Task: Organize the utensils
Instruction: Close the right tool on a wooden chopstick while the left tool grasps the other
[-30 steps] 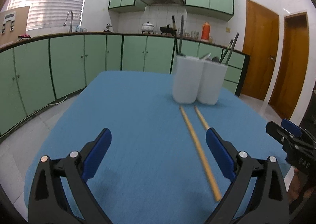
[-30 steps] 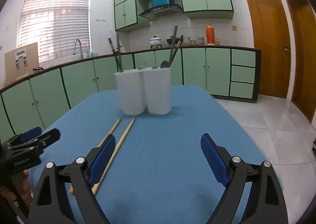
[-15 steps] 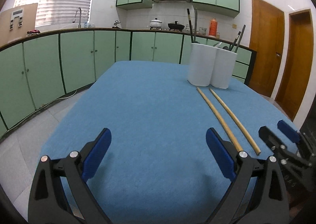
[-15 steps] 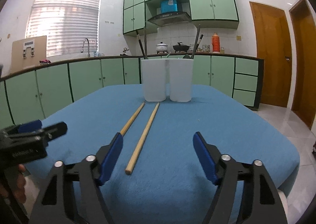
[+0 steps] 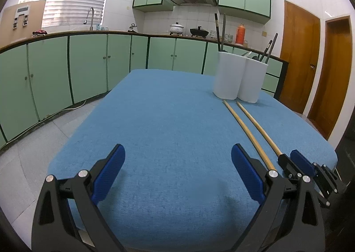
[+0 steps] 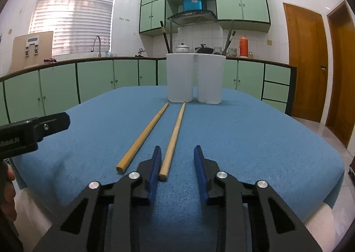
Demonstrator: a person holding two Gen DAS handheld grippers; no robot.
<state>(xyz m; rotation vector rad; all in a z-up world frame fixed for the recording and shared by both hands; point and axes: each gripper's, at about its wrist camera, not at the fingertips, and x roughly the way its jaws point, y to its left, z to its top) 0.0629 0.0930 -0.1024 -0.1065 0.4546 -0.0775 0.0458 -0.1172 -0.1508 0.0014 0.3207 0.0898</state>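
Note:
Two wooden chopsticks lie side by side on the blue tablecloth, pointing at two white holders. In the right wrist view the right chopstick [image 6: 174, 138] has its near end between my right gripper's [image 6: 176, 163] partly closed jaws, not touching the pads; the left chopstick [image 6: 144, 136] lies outside them. My left gripper [image 5: 177, 169] is wide open and empty over bare cloth, left of the chopsticks [image 5: 246, 132]. The white holders [image 6: 195, 78] [image 5: 239, 78] hold dark utensils.
The blue table [image 5: 166, 118] ends near both grippers. The right gripper's tip [image 5: 297, 163] shows in the left wrist view. The left gripper's finger [image 6: 35, 127] shows at left in the right wrist view. Green cabinets and wooden doors ring the room.
Both grippers drew back and lowered toward the table's near edge. The right gripper narrowed its jaws and lined up around the near end of the right chopstick.

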